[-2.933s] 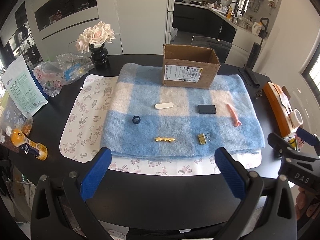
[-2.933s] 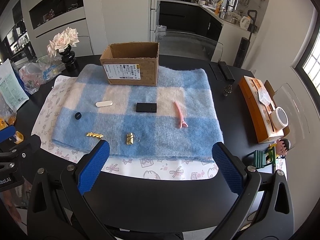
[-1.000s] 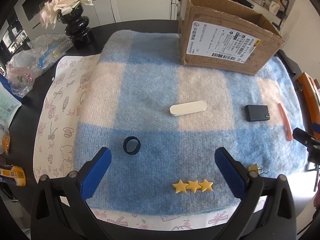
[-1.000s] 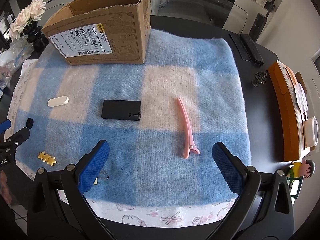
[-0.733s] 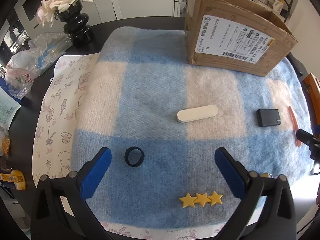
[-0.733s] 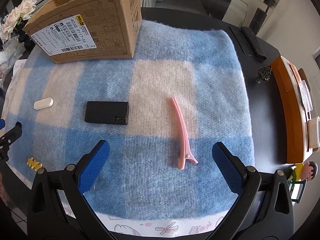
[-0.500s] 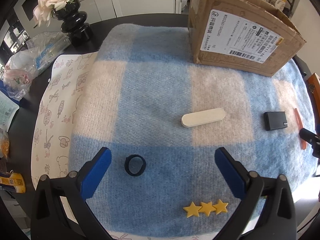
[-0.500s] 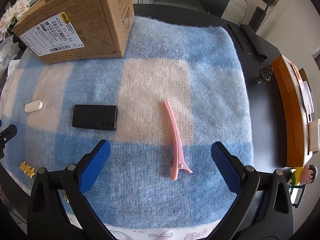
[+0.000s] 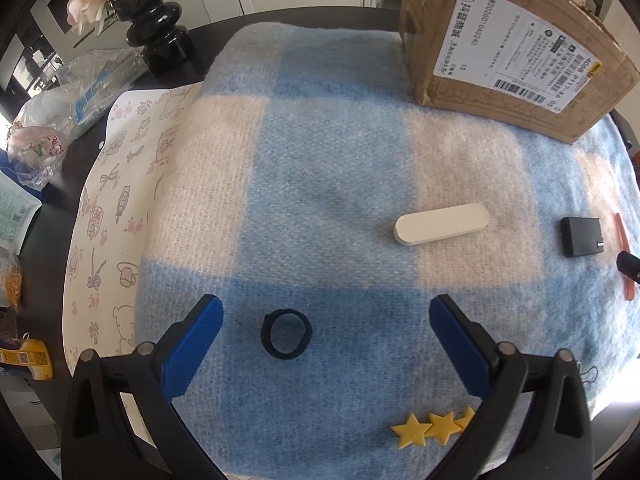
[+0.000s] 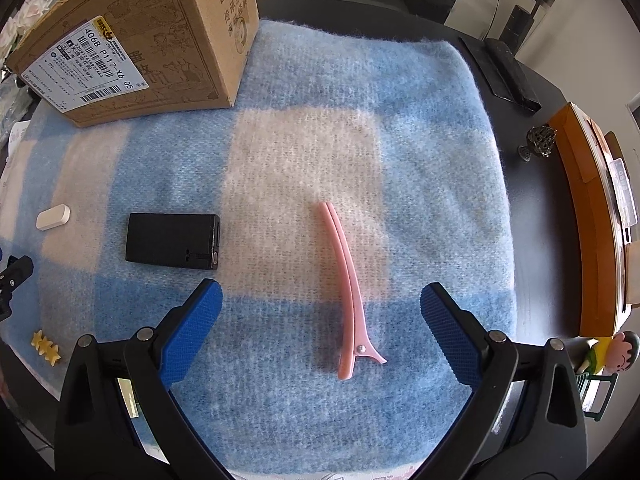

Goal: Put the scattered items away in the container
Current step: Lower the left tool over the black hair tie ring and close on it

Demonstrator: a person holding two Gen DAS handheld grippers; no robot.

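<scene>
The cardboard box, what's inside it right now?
Neither view shows the inside. Only the outer walls of the cardboard box with the shipping label are visible; its opening faces up, above both cameras, so any contents are hidden.

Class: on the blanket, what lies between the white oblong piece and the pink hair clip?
The black rectangular case lies between the white oblong piece and the pink hair clip; the right wrist view shows it best.
</scene>
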